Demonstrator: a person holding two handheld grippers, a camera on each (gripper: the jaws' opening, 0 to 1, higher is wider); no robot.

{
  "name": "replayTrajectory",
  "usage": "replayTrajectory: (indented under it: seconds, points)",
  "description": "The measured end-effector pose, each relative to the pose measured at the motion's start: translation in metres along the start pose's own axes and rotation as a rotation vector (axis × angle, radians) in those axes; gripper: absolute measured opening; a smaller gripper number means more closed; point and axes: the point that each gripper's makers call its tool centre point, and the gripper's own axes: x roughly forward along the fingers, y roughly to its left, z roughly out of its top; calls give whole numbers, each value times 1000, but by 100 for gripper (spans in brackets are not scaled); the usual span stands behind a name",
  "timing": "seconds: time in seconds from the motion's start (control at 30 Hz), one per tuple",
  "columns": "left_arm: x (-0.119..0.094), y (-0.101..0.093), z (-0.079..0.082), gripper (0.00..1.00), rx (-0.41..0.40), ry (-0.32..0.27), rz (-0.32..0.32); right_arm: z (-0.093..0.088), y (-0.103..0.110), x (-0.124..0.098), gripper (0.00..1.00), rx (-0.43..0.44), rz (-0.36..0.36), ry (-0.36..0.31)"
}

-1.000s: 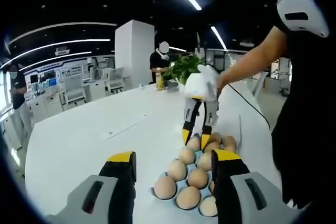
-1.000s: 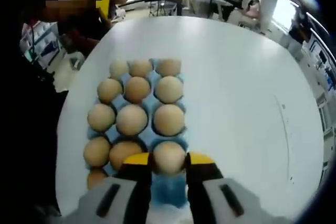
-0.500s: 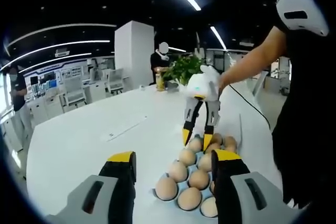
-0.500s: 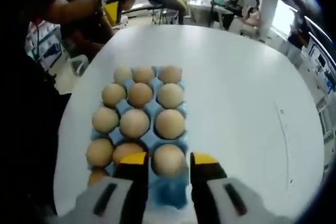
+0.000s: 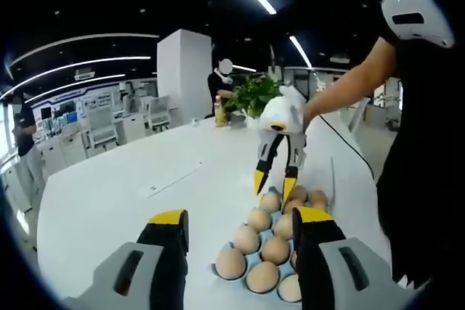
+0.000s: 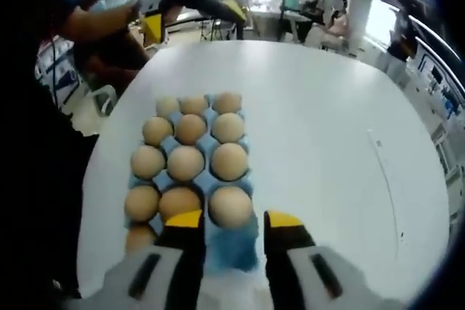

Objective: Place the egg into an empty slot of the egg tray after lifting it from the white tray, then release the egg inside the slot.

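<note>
In the right gripper view my right gripper [image 6: 232, 221] is open, its yellow-tipped jaws wide apart. Just ahead of them a brown egg [image 6: 230, 205] sits alone in a slot of the blue egg tray [image 6: 234, 250], touching neither jaw. Several more eggs [image 6: 185, 162] fill the slots beyond. From the left gripper view the right gripper [image 5: 275, 183] hangs open a little above that egg [image 5: 270, 200] at the tray's far end. My left gripper [image 5: 240, 223] is open and empty above the near end of the tray; in the right gripper view the left gripper [image 6: 192, 16] sits beyond the tray.
The tray lies on a wide white table [image 6: 334, 143]. A paper strip [image 5: 174, 177] lies on the table to the left. A potted plant [image 5: 254, 96] stands at the far end. A person's arm [image 5: 349, 92] reaches in from the right; other people stand in the background.
My right gripper has gone from shut on the egg to open and has drawn back and up. The egg stays in its slot. The left gripper has barely moved.
</note>
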Motion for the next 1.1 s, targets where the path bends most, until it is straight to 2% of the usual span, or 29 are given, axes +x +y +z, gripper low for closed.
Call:
replayTrajectory:
  seconds: [0.27, 0.57, 0.93, 1.0, 1.1]
  points:
    - [1, 0, 1, 58, -4, -3, -2, -20, -6, -15, 32, 49, -45, -1]
    - [0, 0, -2, 58, -6, 3, 0, -59, -8, -37, 32, 129, -90, 21]
    - [2, -3, -1, 58, -6, 2, -5, -92, -13, -65, 32, 202, -152, 41]
    - [2, -3, -1, 58, -8, 2, -6, -109, -12, -71, 32, 224, -167, 65]
    - [3, -4, -1, 58, -7, 1, -7, -120, -12, -78, 32, 244, -181, 77]
